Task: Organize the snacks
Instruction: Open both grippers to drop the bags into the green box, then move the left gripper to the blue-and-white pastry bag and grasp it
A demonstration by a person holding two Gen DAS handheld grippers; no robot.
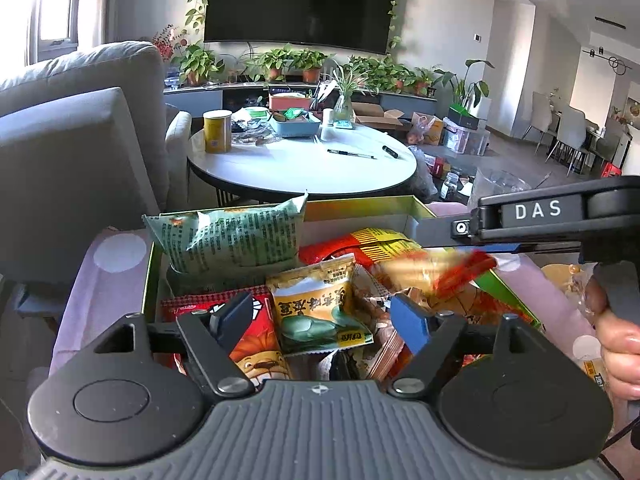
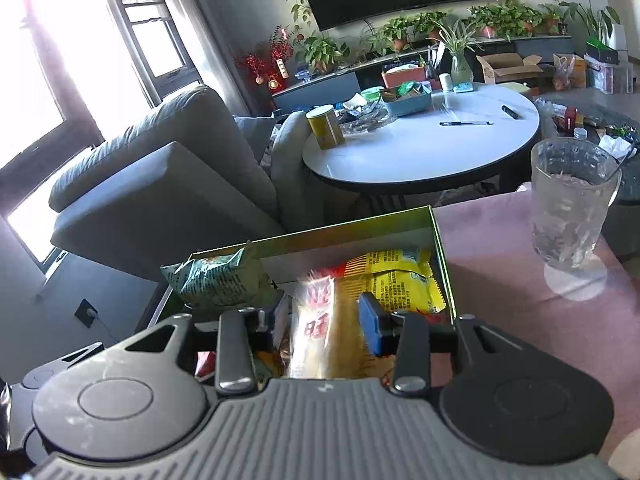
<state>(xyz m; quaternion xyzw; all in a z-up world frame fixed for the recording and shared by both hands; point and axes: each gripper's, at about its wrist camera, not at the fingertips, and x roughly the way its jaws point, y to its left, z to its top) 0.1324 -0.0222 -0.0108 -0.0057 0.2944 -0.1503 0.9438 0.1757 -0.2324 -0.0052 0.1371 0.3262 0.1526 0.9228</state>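
A green-rimmed box (image 1: 360, 205) full of snack packets sits on a pink cloth. My left gripper (image 1: 324, 316) is open and empty, low over the box above a yellow-green bean packet (image 1: 320, 304) and a red lion packet (image 1: 256, 344). A green puffed bag (image 1: 228, 240) leans at the box's far left; it also shows in the right wrist view (image 2: 220, 280). My right gripper (image 2: 324, 316) hangs over the box with an orange-and-red packet (image 2: 316, 328) blurred between its open jaws, loose or dropping. In the left wrist view this packet (image 1: 440, 272) sits under the right gripper's fingers (image 1: 460, 236).
A yellow packet (image 2: 396, 280) lies at the box's far right. A clear glass (image 2: 568, 216) stands on the pink cloth (image 2: 500, 248) to the right. A grey sofa (image 1: 80, 140) is on the left, a round white table (image 1: 304, 164) behind the box.
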